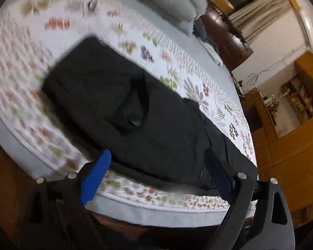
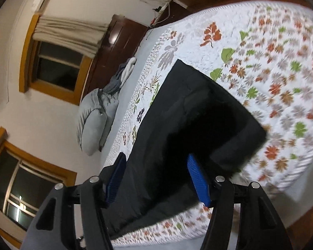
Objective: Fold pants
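pants [image 1: 119, 104]: black, lying folded on the leafy quilt [image 1: 177, 77], just ahead of both claws
left gripper [image 1: 156, 175]: jaws wide, holding nothing
right gripper [image 2: 156, 179]: jaws apart, nothing pinched

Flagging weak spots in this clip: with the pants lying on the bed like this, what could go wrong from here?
1. The black pants lie close to the near edge of the leaf-print quilt; a careless tug might drag them off.
2. A raised wrinkle shows mid-fabric, so the next fold may trap it.
3. Both the left gripper and right gripper are open with nothing pinched; a shallow grab could catch only the top layer.
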A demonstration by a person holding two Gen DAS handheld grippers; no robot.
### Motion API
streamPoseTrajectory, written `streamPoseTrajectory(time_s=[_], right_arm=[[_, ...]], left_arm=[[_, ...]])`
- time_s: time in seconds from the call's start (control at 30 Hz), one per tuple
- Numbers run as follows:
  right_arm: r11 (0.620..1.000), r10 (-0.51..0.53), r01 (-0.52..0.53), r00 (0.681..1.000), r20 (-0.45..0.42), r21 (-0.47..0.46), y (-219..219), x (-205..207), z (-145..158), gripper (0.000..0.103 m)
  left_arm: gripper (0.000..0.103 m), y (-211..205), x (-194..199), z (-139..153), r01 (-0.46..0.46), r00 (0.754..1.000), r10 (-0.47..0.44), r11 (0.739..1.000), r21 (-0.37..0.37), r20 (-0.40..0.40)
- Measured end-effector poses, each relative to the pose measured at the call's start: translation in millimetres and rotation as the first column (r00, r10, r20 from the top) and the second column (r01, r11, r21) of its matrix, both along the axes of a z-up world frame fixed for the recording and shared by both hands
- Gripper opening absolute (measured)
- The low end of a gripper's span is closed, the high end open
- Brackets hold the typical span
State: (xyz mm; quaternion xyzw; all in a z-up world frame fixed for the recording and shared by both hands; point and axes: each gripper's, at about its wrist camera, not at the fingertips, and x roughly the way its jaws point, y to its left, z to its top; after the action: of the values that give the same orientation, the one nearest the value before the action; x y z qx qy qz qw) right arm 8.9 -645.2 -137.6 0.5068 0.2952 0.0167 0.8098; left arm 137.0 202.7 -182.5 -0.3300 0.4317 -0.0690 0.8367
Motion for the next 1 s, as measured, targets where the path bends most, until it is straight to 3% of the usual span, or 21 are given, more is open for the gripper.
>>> streamPoseTrajectory(time_s=[0.13,0.4,0.43,0.5,0.53,0.57,0.6,0.63,0.8,0.93,1.0], right_arm=[[0.999,-0.020,0.021,0.999,-0.026,0.030,-4,14,-13,0.062],[0.999,-0.028,0.029,0.999,-0.043,0.025,-6,28,-21,0.063],[0.999,-0.034,0.035,0.999,-0.042,0.027,-7,30,-22,0.063],[0.998,-0.049,0.050,0.998,-0.041,0.033,-10,31,-23,0.062],[0.998,-0.052,0.053,0.998,-0.047,0.025,-10,32,-23,0.056],[0.999,-0.048,0.049,0.997,-0.061,0.013,-9,34,-23,0.047],[0.999,-0.036,0.036,0.997,-0.068,0.000,-7,37,-22,0.024],[0.999,-0.032,0.031,0.997,-0.068,-0.014,-6,39,-18,0.008],[0.996,-0.007,0.003,0.999,-0.048,-0.086,10,37,-1,0.005],[0.997,-0.011,0.002,0.992,-0.130,-0.073,4,30,-30,0.005],[0.998,-0.018,0.009,0.990,-0.137,-0.063,0,27,-38,0.005]], left_arm=[[0.090,-3,20,-40,-0.062,0.991,0.053,0.995,-0.077,-0.119],[0.090,0,28,-54,-0.148,0.983,0.133,0.982,-0.118,-0.130],[0.085,1,28,-52,-0.157,0.982,0.144,0.982,-0.104,-0.122],[0.056,3,29,-49,-0.162,0.981,0.156,0.986,-0.042,-0.115],[0.030,4,31,-49,-0.163,0.979,0.158,0.986,-0.023,-0.125],[0.011,6,32,-48,-0.165,0.978,0.162,0.986,-0.010,-0.129],[0.007,11,34,-48,-0.162,0.979,0.159,0.987,-0.012,-0.124],[0.004,15,34,-46,-0.160,0.980,0.157,0.987,-0.021,-0.119],[0.002,31,34,-27,-0.146,0.986,0.142,0.989,-0.040,-0.092],[0.002,31,36,-42,-0.109,0.983,0.109,0.994,0.010,-0.147],[0.002,34,35,-53,-0.107,0.980,0.105,0.994,-0.005,-0.166]])
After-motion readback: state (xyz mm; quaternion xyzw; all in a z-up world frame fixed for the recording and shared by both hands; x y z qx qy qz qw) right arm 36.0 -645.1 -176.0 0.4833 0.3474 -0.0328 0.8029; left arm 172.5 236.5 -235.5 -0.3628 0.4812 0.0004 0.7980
